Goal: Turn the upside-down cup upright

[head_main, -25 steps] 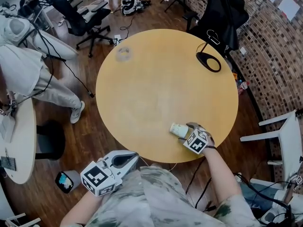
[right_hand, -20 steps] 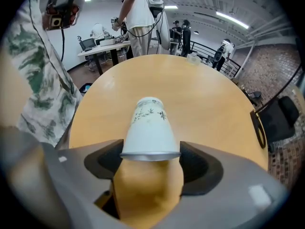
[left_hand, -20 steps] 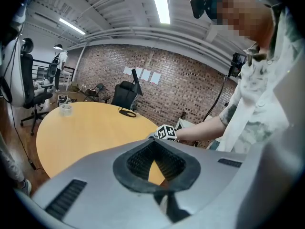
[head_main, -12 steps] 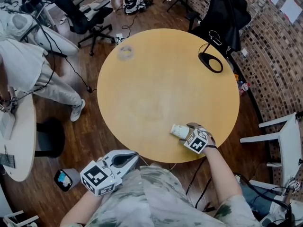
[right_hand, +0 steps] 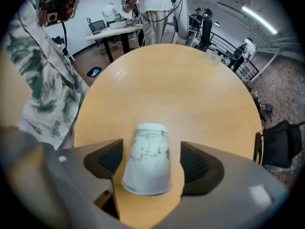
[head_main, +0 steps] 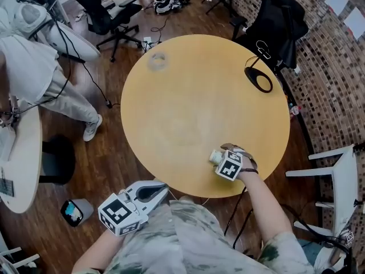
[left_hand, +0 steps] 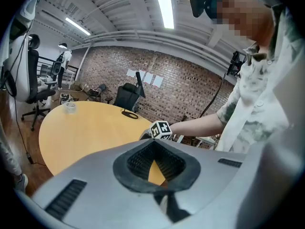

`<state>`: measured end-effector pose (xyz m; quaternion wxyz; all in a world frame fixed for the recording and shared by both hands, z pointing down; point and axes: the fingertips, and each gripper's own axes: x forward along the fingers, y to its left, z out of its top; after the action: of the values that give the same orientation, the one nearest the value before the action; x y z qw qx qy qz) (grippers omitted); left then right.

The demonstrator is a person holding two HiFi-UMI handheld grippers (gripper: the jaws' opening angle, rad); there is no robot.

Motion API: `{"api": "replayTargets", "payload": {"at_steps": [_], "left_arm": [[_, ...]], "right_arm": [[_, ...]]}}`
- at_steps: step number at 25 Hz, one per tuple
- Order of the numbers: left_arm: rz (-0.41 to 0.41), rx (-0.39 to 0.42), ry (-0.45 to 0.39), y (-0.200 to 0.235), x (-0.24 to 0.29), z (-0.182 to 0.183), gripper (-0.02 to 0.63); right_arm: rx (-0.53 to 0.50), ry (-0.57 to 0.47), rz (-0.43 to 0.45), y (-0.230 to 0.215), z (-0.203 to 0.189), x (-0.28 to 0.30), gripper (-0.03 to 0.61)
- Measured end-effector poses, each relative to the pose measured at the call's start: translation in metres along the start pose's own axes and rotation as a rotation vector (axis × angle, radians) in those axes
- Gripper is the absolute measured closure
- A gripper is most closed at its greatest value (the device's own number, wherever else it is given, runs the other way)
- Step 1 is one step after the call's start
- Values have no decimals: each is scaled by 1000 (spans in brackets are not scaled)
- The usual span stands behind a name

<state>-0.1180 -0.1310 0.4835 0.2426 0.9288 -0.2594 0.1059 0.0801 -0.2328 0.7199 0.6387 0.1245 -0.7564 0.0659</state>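
A white paper cup (right_hand: pixel 147 159) with a faint print sits between the jaws of my right gripper (right_hand: pixel 151 160), near the front edge of the round wooden table (head_main: pixel 194 96). Its narrow closed end points away from the gripper and its wide rim lies toward the gripper's body. A gap shows on each side of the cup, so the pads do not press it; the jaws have just been opening. In the head view only a bit of the cup (head_main: pixel 215 155) shows left of the marker cube. My left gripper (head_main: pixel 163 188) is held off the table by the person's body, fingertips together, holding nothing.
A clear plastic cup (head_main: pixel 157 60) stands at the table's far left edge. A black looped stand (head_main: pixel 259 80) rests at the far right edge. A chair with a black jacket (head_main: pixel 279 21), a white chair (head_main: pixel 336 176) and a person in white (head_main: pixel 28 67) surround the table.
The right gripper has turned and shifted a little. The cup stuck out sideways to the left of the cube before and now shows much shorter beside it. The left gripper has kept still.
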Motion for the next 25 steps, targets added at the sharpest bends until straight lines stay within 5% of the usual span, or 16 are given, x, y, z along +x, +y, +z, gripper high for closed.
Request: {"api": "replayTargets", "payload": {"at_steps": [6,9,16,25], "left_arm": [[23,-23,0,6,-16,-5,607],[30,-31,-4,9,-22,-10,607],[12,-10,1,7,-23,-3,607],[-23,32,49,-11,-7,-1,607]], "right_arm": [[-94,139,1,2,9,19,284],[-87,121,-17,3,12,17,298],[73,-84,-92,-7,23,-12,301],[362,-487,-190,-20,24,-40,305]]}}
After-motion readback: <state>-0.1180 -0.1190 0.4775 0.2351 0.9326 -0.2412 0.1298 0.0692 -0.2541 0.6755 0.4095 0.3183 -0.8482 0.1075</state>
